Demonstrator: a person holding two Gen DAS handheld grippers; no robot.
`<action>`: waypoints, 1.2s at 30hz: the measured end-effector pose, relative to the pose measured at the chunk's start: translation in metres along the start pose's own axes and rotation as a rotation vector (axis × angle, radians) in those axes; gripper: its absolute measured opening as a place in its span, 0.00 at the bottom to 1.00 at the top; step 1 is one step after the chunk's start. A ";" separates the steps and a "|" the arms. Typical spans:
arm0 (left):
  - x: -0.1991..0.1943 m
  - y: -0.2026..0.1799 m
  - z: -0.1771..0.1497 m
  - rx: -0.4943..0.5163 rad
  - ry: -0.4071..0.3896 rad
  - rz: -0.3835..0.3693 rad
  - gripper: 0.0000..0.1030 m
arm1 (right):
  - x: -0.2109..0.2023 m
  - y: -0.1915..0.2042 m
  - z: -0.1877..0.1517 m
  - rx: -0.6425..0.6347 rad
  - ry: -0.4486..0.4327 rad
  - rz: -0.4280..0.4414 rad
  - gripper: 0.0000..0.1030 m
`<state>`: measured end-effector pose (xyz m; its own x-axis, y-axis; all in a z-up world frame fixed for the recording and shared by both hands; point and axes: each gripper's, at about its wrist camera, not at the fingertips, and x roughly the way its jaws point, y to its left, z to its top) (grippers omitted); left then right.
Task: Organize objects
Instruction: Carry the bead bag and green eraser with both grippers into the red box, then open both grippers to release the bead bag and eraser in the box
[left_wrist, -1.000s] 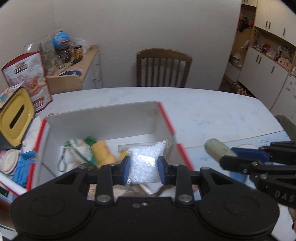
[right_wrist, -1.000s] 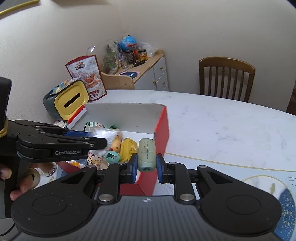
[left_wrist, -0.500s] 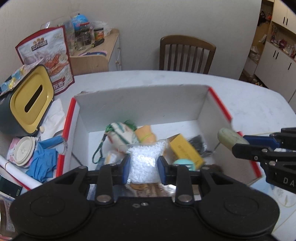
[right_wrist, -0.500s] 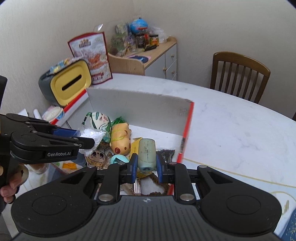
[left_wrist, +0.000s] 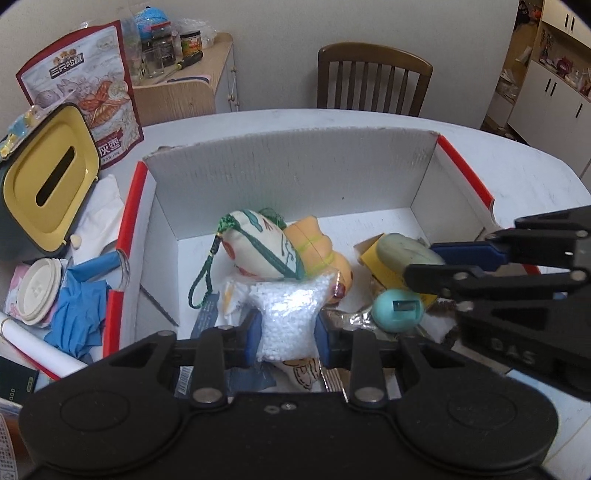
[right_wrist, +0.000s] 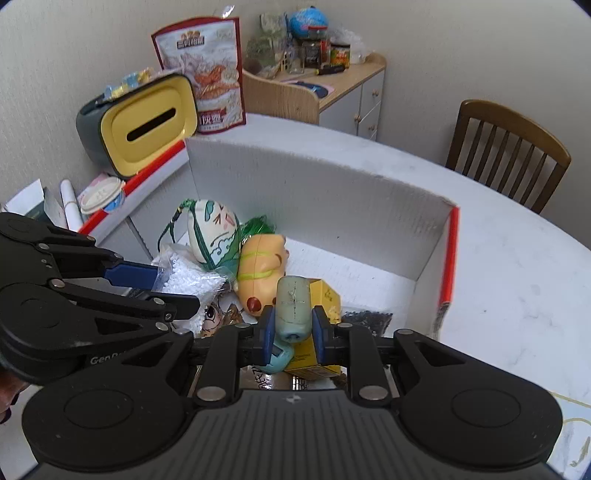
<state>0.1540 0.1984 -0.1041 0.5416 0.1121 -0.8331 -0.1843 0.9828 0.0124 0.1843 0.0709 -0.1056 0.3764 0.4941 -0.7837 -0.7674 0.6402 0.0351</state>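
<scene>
Yellow bin (left_wrist: 48, 181) stood left of box (left_wrist: 295, 173) on table (left_wrist: 535, 177). Left hand-held gripper (left_wrist: 287, 334) was clamped on bead bag (left_wrist: 286, 321), held over the box's near-left clutter, just below pouch (left_wrist: 258, 247). Right hand-held gripper (right_wrist: 293, 328) was clamped on green tube (right_wrist: 293, 308), above yellow carton (right_wrist: 325, 299) inside the box.

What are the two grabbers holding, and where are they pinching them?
The left gripper pinches a clear bag of white beads across its lower middle. The right gripper pinches a pale green cylinder by its sides near its near end.
</scene>
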 end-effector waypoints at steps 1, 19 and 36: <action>0.001 0.001 0.000 -0.001 0.002 -0.003 0.28 | 0.003 0.001 0.000 -0.001 0.008 0.000 0.20; 0.004 -0.001 -0.002 -0.006 0.018 -0.014 0.33 | -0.014 -0.010 -0.009 0.048 0.007 0.045 0.20; -0.037 -0.007 -0.007 -0.018 -0.071 -0.039 0.56 | -0.081 -0.013 -0.025 0.091 -0.120 0.076 0.54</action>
<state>0.1292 0.1866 -0.0775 0.6057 0.0842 -0.7912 -0.1763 0.9839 -0.0302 0.1512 0.0084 -0.0582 0.3829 0.6063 -0.6970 -0.7478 0.6464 0.1515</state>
